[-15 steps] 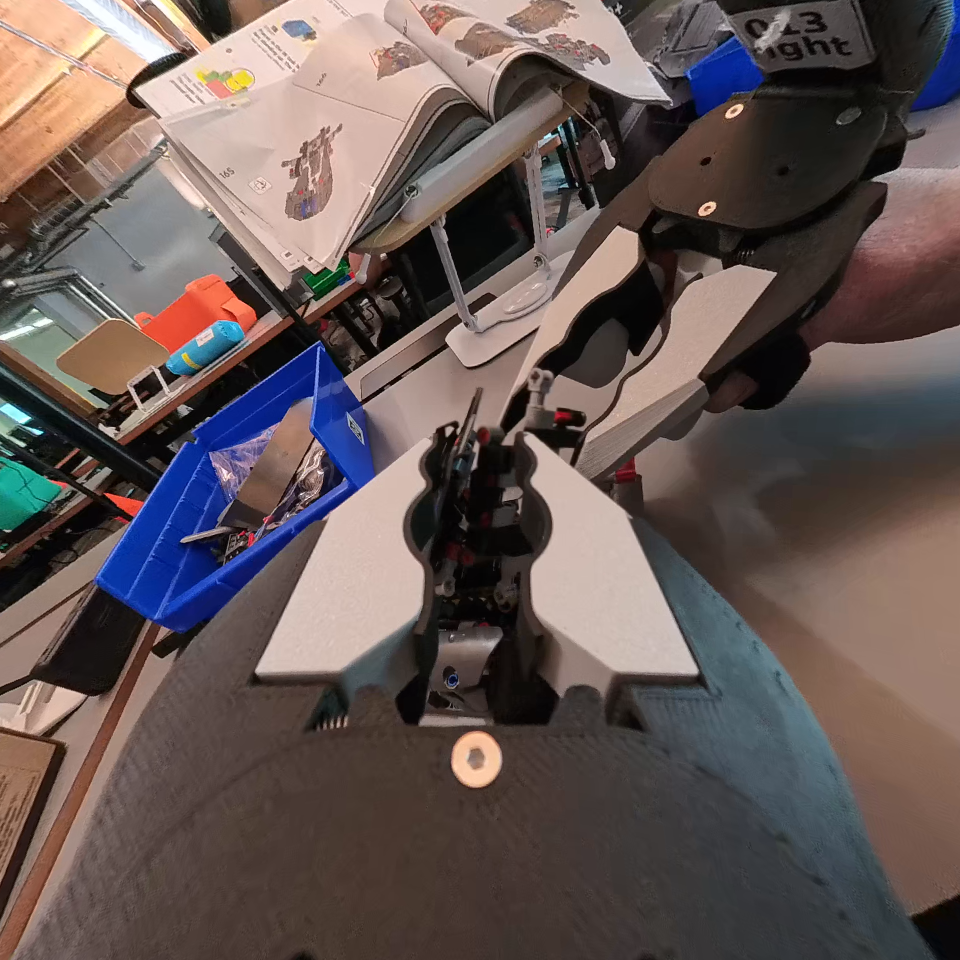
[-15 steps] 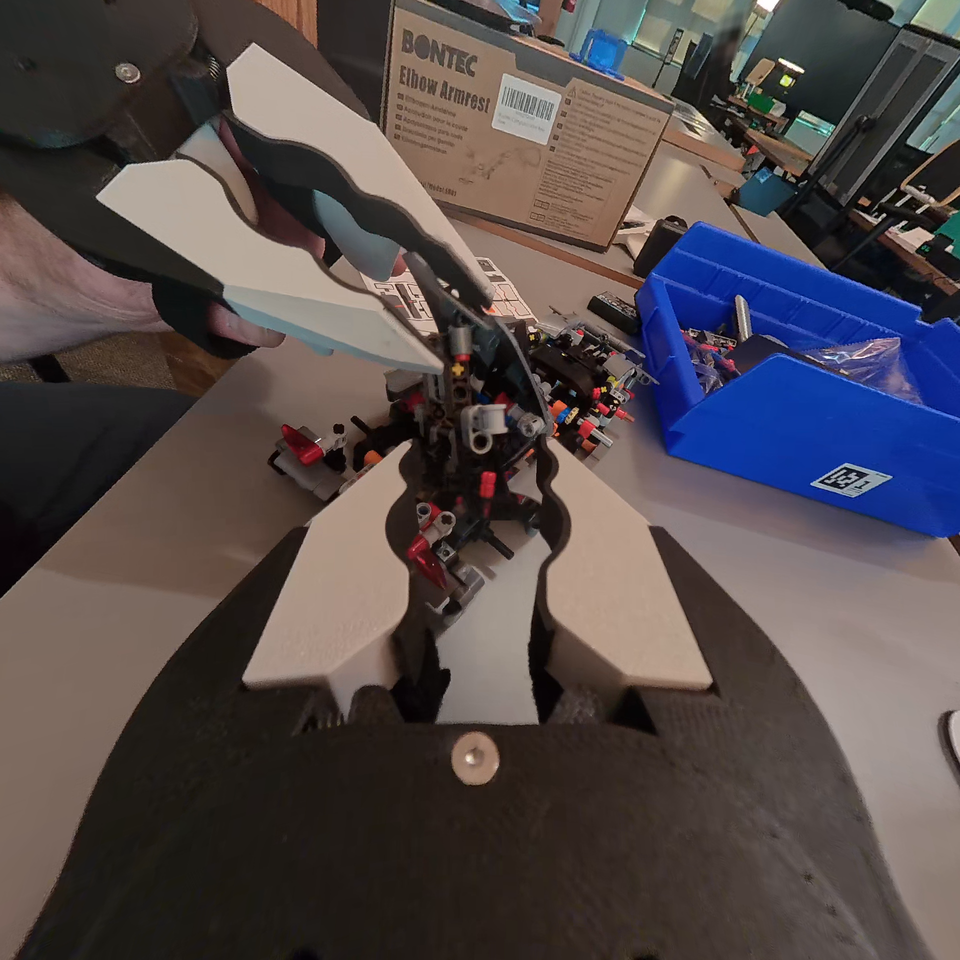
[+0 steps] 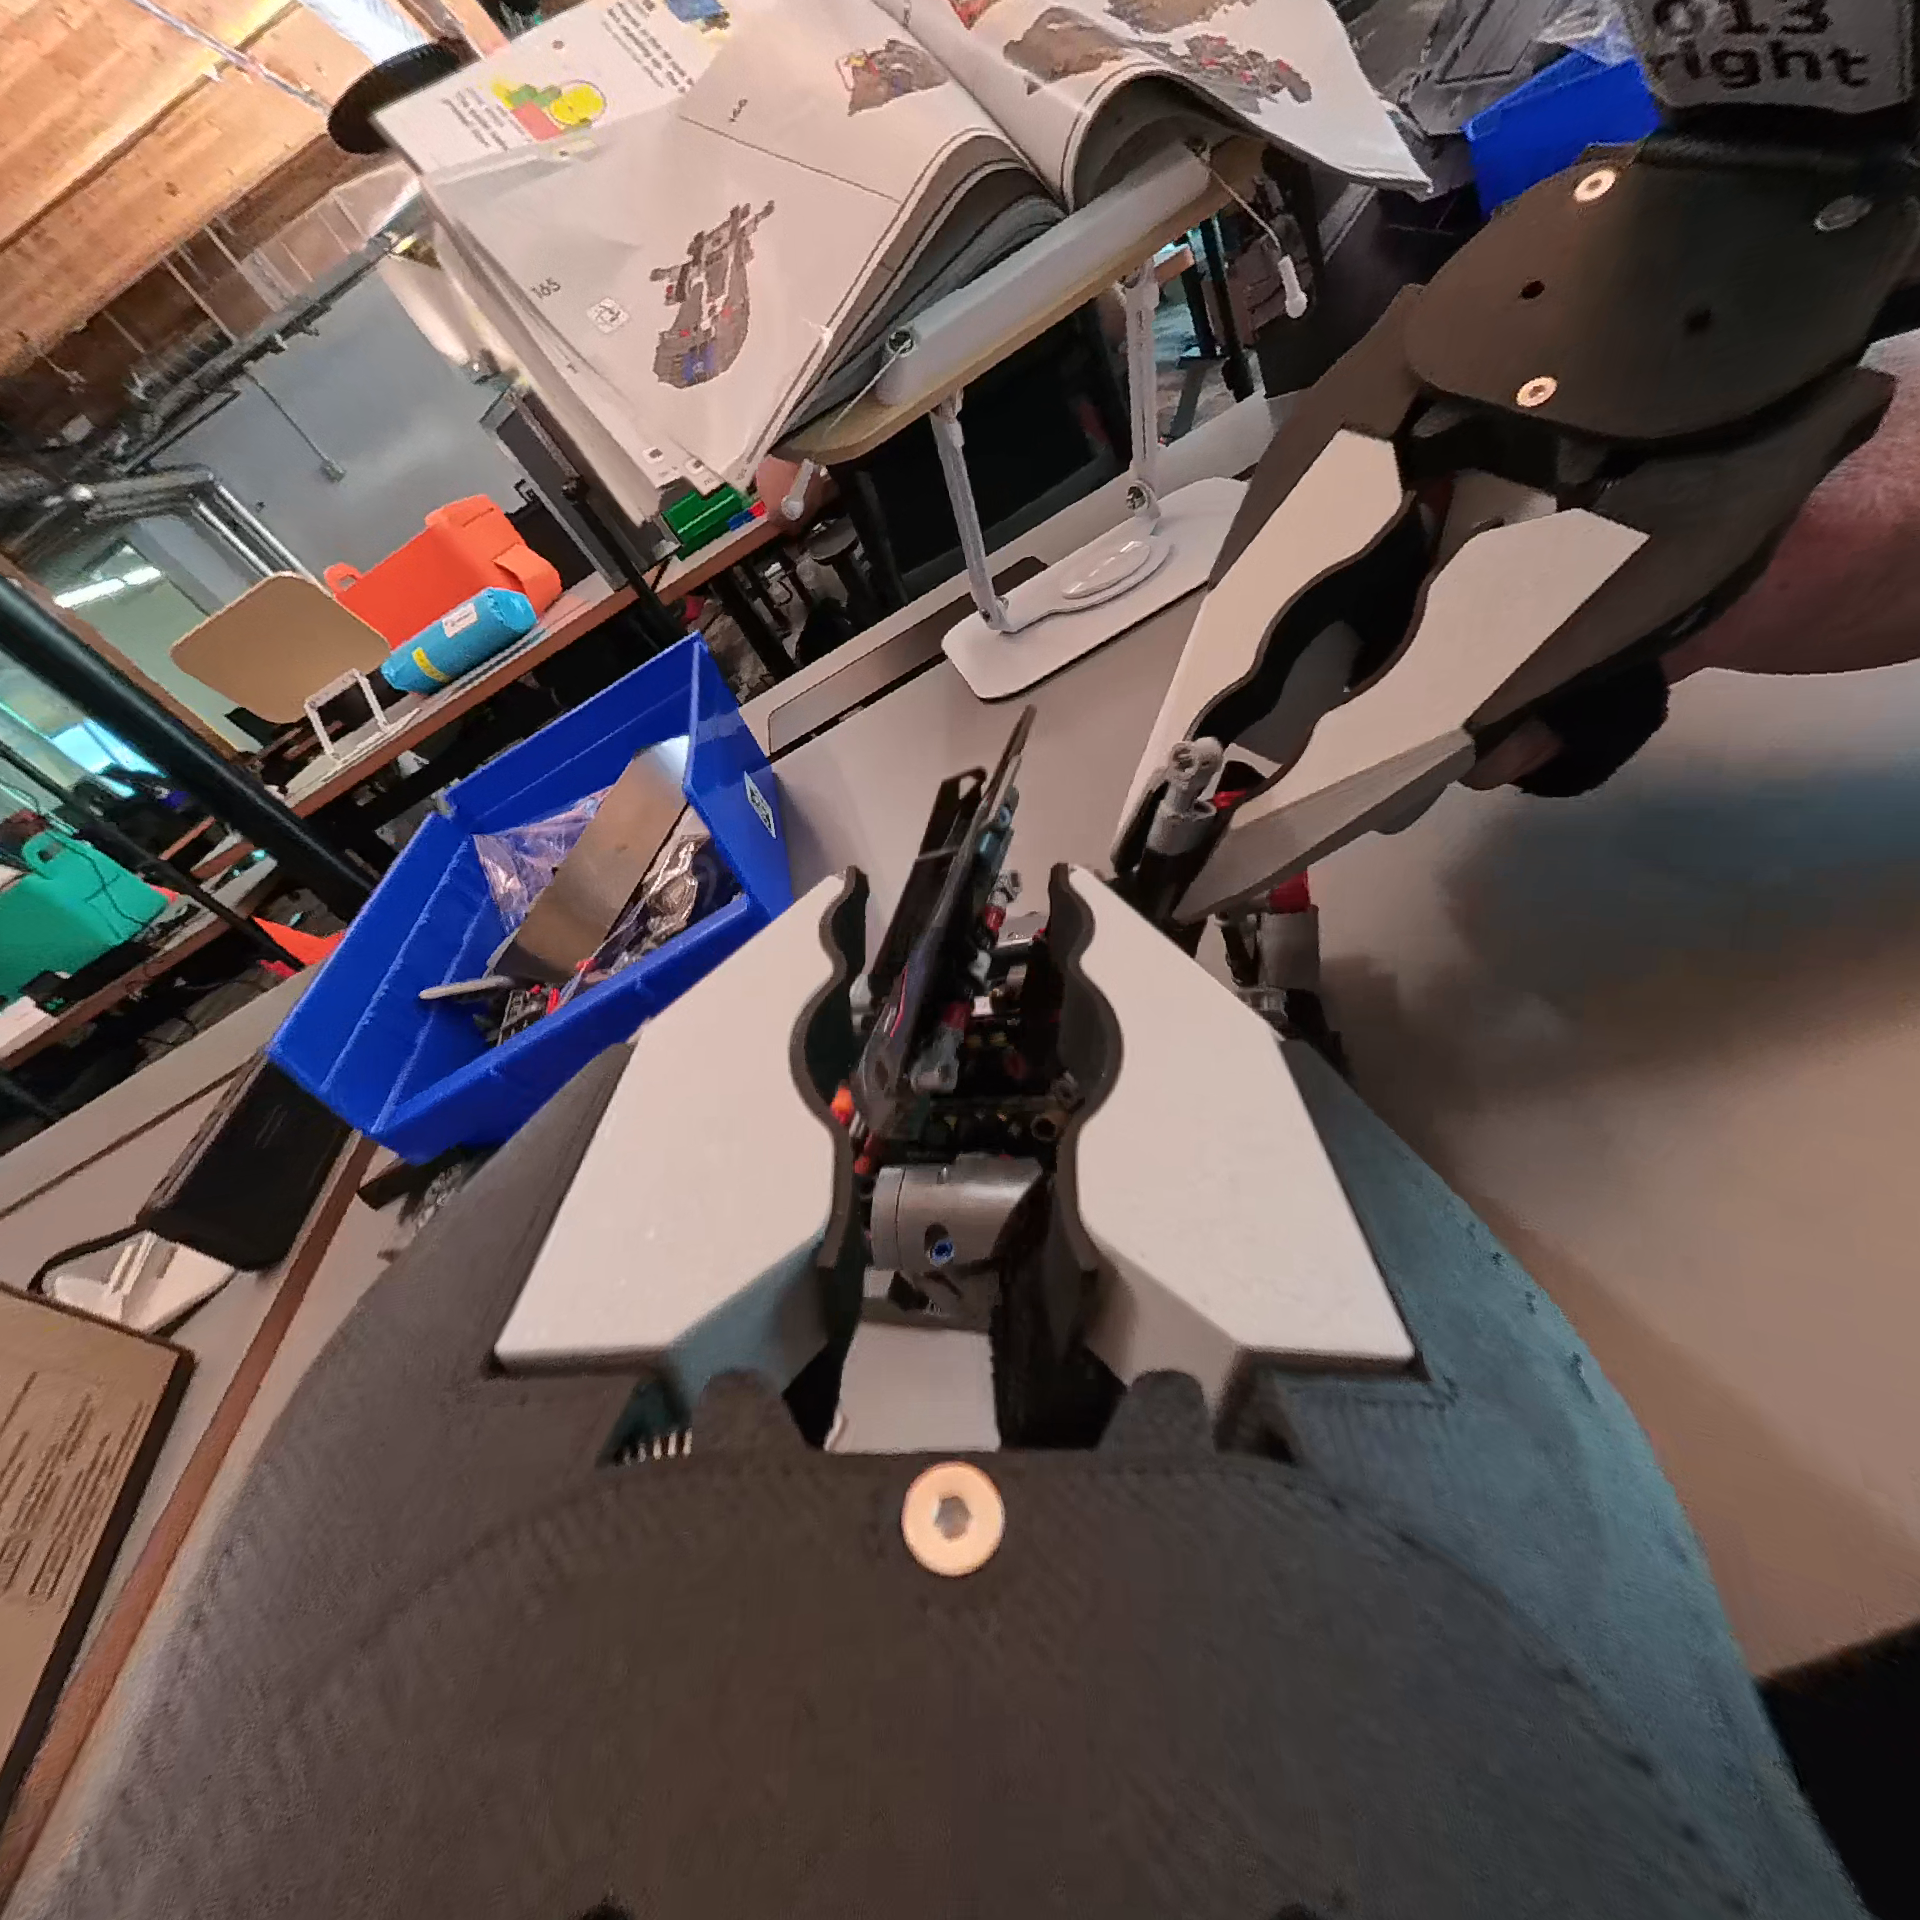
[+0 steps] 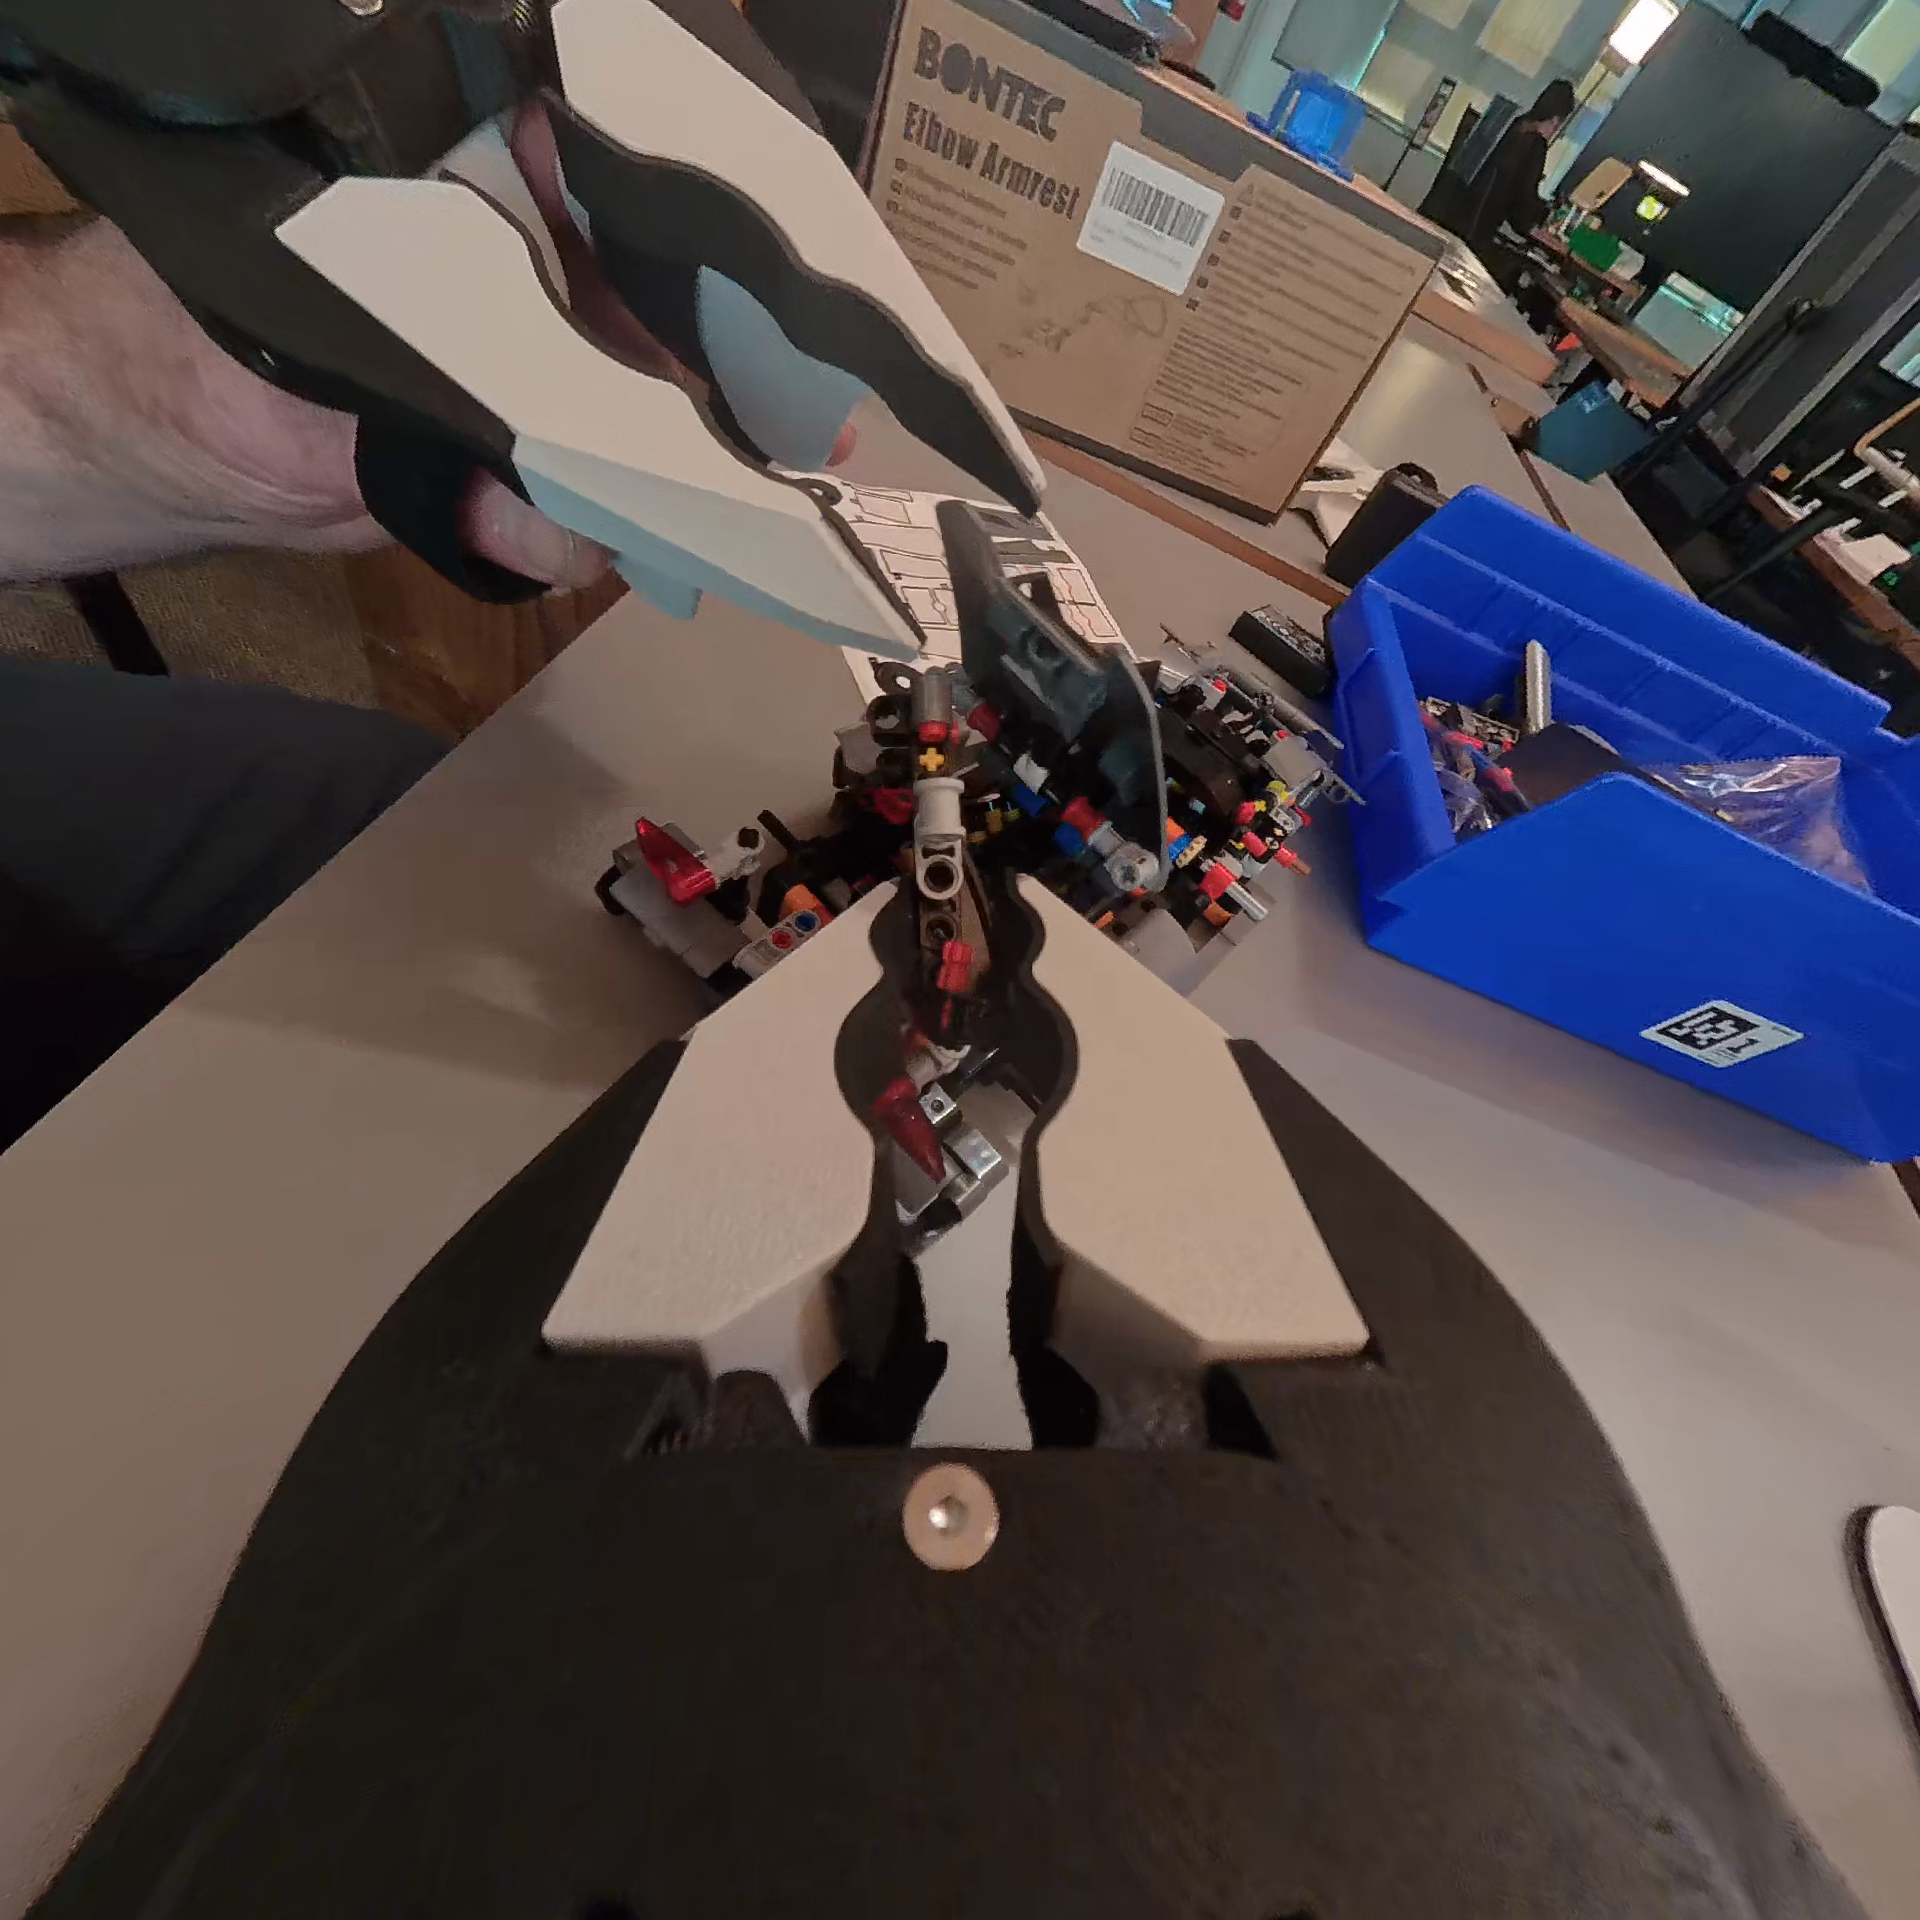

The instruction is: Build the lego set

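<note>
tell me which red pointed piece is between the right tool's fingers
The darker red spike, low down inside the right tool, beside a grey block. The brighter red one sits out left, at the lego model's edge.

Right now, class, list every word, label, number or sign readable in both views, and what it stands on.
I name carriers without quoting wording.
Brown cardboard box: bold print, barcode sticker.
Blue plastic bin: square code tag.
Open instruction booklet: page number, small print.
Right gripper: white printed tag.
Dark framed plaque, left edge: too blurred.
</note>
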A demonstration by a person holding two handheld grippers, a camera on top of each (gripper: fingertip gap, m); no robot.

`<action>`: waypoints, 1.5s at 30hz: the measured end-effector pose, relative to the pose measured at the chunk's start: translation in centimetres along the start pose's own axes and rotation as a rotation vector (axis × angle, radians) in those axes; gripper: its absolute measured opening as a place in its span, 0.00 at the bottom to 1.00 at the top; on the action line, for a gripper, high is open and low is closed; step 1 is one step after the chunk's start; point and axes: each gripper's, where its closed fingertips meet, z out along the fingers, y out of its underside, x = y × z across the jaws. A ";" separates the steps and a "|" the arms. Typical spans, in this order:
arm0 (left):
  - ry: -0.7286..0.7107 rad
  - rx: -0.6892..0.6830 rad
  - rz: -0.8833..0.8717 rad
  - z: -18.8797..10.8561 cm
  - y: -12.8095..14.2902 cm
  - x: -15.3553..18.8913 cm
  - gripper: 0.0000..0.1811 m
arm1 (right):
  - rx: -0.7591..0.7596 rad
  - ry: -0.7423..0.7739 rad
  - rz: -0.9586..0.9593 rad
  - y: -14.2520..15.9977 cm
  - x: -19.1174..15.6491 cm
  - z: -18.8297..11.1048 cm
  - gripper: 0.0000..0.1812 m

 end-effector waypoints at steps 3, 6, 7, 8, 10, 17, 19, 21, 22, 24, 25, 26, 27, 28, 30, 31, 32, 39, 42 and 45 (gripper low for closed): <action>0.013 -0.004 0.011 -1.2 -0.3 0.8 0.19 | -0.022 -0.017 -0.030 0.1 -0.5 -0.3 0.06; 0.027 -0.046 0.052 -1.5 0.1 1.7 0.20 | -0.061 -0.028 -0.060 0.2 -1.1 -0.7 0.07; 0.035 -0.055 0.062 -1.5 0.3 2.0 0.21 | -0.069 -0.026 -0.056 0.4 -1.3 -0.8 0.08; 0.044 -0.064 0.072 -1.4 0.6 2.3 0.21 | -0.079 -0.026 -0.051 0.7 -1.5 -0.8 0.08; 0.076 -0.083 0.075 -1.1 1.3 3.1 0.20 | -0.091 -0.029 -0.055 1.3 -2.0 -0.6 0.09; 0.123 -0.117 0.133 -0.7 2.3 4.6 0.19 | -0.151 -0.006 -0.133 2.4 -3.1 -0.6 0.10; 0.126 -0.115 0.146 -0.8 2.4 4.6 0.19 | -0.156 0.007 -0.151 2.4 -3.1 -0.6 0.10; 0.132 -0.111 0.143 -1.0 2.4 4.6 0.20 | -0.143 0.032 -0.171 2.0 -2.9 -0.7 0.09; 0.134 -0.110 0.139 -1.1 2.4 4.6 0.20 | -0.135 0.041 -0.176 1.7 -2.9 -0.7 0.09; 0.125 -0.103 0.135 -1.3 2.3 4.3 0.20 | -0.112 0.060 -0.192 1.0 -2.6 -1.0 0.07; 0.120 -0.099 0.125 -1.4 2.2 4.1 0.20 | -0.099 0.064 -0.189 0.7 -2.5 -1.2 0.06; 0.116 -0.092 0.113 -1.5 2.1 3.9 0.20 | -0.086 0.071 -0.178 0.4 -2.2 -1.4 0.06; 0.116 -0.086 0.100 -1.6 2.0 3.8 0.20 | -0.071 0.073 -0.159 0.2 -2.0 -1.6 0.06; 0.114 -0.084 0.090 -1.7 1.9 3.7 0.20 | -0.047 0.067 -0.133 -0.2 -1.8 -1.9 0.06; 0.106 -0.078 0.088 -1.7 1.6 3.6 0.20 | 0.001 0.054 -0.074 -0.6 -1.5 -2.3 0.06; 0.109 -0.074 0.081 -1.7 1.4 3.6 0.20 | 0.019 0.040 -0.038 -0.6 -1.4 -2.5 0.06; 0.113 -0.068 0.065 -1.6 1.1 3.6 0.20 | 0.043 0.018 0.008 -0.7 -1.3 -2.7 0.06; 0.151 -0.067 -0.043 -0.9 0.2 3.7 0.21 | 0.125 -0.121 0.258 -0.6 -1.2 -3.5 0.06; 0.152 -0.089 -0.045 -0.7 0.6 3.9 0.21 | 0.136 -0.135 0.354 0.0 -0.7 -3.7 0.05; 0.141 -0.104 -0.057 -0.7 0.9 4.0 0.21 | 0.179 -0.085 0.297 -0.6 -0.2 -3.9 0.05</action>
